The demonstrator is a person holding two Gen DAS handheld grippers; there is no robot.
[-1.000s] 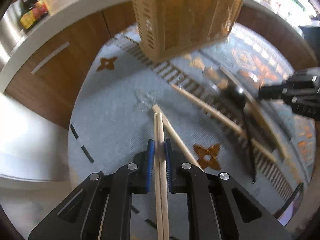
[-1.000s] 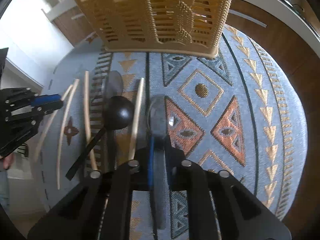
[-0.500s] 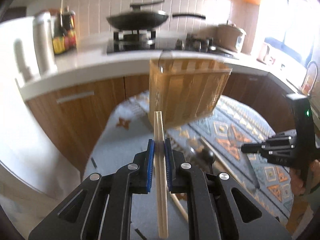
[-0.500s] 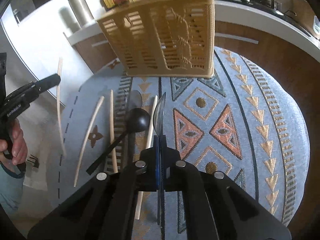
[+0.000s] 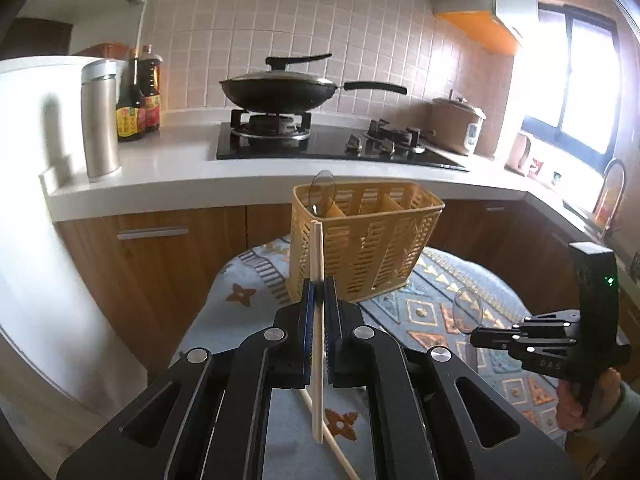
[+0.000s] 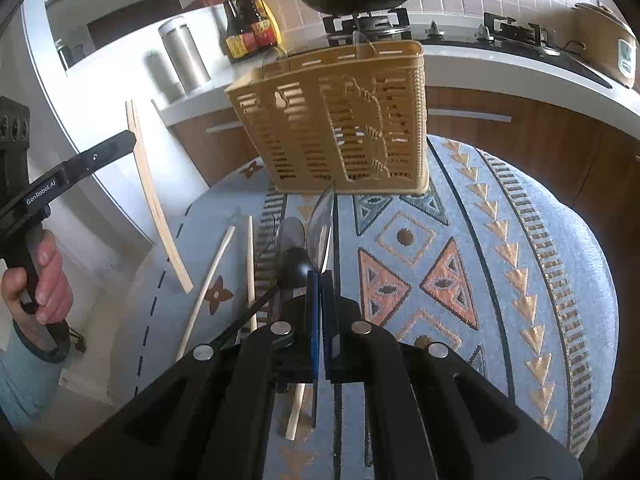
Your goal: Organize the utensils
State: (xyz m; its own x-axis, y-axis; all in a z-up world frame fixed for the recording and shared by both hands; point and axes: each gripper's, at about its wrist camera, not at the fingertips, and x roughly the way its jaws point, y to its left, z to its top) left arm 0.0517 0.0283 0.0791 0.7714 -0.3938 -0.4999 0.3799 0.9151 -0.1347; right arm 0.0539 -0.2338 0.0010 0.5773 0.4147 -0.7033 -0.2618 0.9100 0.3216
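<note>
Wooden chopsticks (image 5: 317,320) pinched in left jaws (right jaws clamp clear spoon (image 6: 320,228)).

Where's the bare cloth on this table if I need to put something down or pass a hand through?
Free: the patterned cloth right of the yellow basket, out to the table's right edge. Crowded: the strip left of the right gripper, where loose chopsticks and a black spoon lie below the basket.
</note>
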